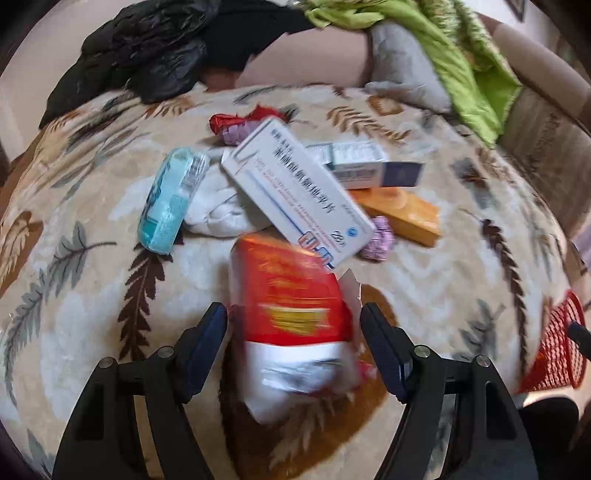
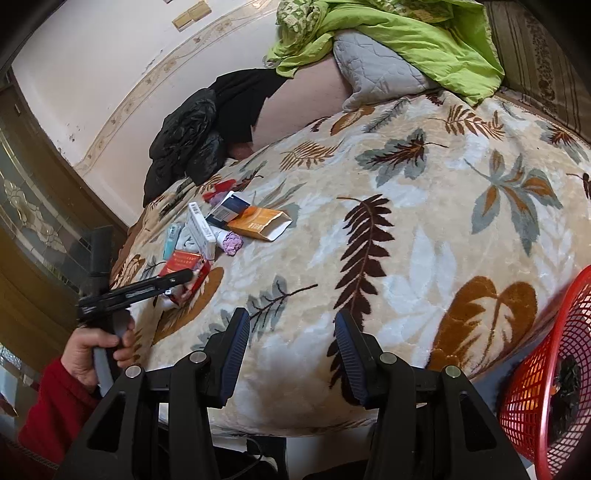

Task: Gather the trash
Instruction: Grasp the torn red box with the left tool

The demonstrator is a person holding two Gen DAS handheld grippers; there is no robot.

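A heap of trash lies on the leaf-patterned blanket. It holds a red and white packet, a long white medicine box, a teal packet, an orange box, a blue and white box, purple wads and white tissue. My left gripper points down over the blurred red packet, which sits between the open jaws with the pads close beside it. In the right wrist view the left gripper hovers on that red packet. My right gripper stands open over bare blanket, holding nothing.
A red mesh basket stands at the bed's near right edge, also the red basket at the left view's right side. Black clothing, a grey pillow and a green quilt lie at the far end. A hand in a red sleeve holds the left gripper.
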